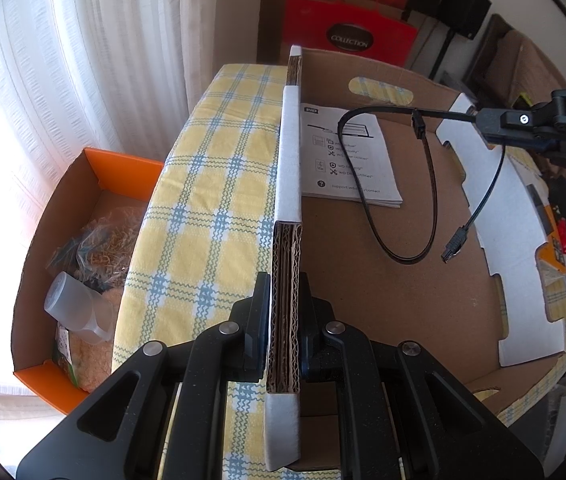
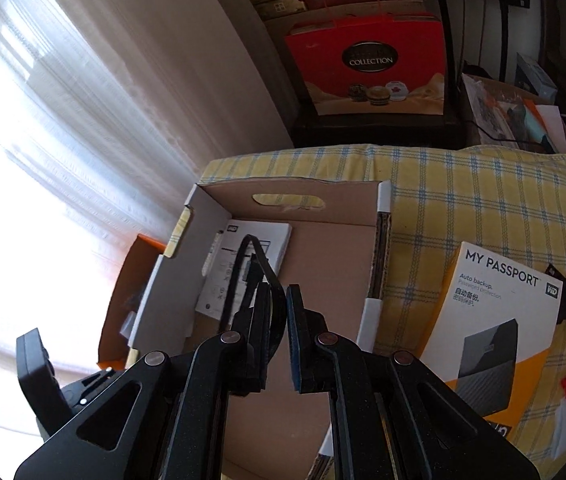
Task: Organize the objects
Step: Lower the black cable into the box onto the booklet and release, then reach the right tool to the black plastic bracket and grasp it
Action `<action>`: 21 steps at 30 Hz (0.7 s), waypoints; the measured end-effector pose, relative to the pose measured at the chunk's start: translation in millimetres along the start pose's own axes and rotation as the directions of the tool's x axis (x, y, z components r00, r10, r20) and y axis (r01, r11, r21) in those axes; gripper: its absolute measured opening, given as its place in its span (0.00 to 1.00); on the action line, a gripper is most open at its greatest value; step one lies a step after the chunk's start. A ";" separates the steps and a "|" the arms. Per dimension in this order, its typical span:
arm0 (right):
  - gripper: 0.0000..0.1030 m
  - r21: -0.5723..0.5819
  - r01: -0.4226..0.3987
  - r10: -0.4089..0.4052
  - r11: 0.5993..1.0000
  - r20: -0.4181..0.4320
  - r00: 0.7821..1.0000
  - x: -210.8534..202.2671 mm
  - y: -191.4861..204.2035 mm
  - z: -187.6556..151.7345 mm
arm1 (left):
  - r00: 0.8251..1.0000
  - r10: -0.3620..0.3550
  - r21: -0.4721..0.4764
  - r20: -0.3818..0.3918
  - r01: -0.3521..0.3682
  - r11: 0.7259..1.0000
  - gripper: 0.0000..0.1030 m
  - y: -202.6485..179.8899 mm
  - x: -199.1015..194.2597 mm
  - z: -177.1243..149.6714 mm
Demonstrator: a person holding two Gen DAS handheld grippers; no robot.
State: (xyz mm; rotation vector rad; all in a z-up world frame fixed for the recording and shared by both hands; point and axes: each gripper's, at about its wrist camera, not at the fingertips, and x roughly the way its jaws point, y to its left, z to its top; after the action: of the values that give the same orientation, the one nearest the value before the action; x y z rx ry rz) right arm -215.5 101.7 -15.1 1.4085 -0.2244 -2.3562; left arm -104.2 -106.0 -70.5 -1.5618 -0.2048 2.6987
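the cardboard box [image 1: 423, 280] on the checked cloth [image 1: 211, 208] may tip if the left gripper [image 1: 285, 320], fingers pinching its side wall, pulls. the black cable [image 1: 423, 184] hangs over the wd leaflet [image 1: 347, 152] from the right gripper [image 2: 277, 312], fingers pinching it; its loose plug could snag the wall.

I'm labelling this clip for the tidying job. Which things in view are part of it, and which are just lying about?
In the job:
- cardboard box, wall clamped by left gripper
- black cable, held over the box by right gripper
- WD leaflet in the box
- My Passport box

Lying about:
- orange box
- red gift bag
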 end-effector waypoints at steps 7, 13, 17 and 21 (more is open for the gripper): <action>0.19 -0.102 0.152 -0.151 0.983 0.020 0.988 2.7 -1.4 2.1 | 1.000 -0.003 0.000 -0.001 0.003 1.000 0.10 0.6 0.3 -0.4; 0.19 -0.115 0.119 -0.114 0.986 0.045 0.992 -17.8 6.5 -1.5 | 1.000 0.000 0.003 -0.001 0.000 1.000 0.10 0.3 0.4 -0.4; 0.21 -0.106 0.116 -0.110 0.988 0.056 0.992 -36.3 0.5 -4.6 | 1.000 -0.001 0.002 0.000 0.001 1.000 0.10 -0.5 0.2 -0.2; 0.23 -0.076 0.131 -0.127 0.988 0.065 0.990 -55.2 -16.2 -7.8 | 1.000 -0.001 0.003 -0.001 0.001 1.000 0.10 -0.4 0.4 -0.2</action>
State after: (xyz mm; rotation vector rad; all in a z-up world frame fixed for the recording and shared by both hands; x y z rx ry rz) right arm -189.3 139.3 20.6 1.3530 -0.0551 -2.4846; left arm -104.2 -105.5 -70.9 -1.5617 -0.2008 2.6967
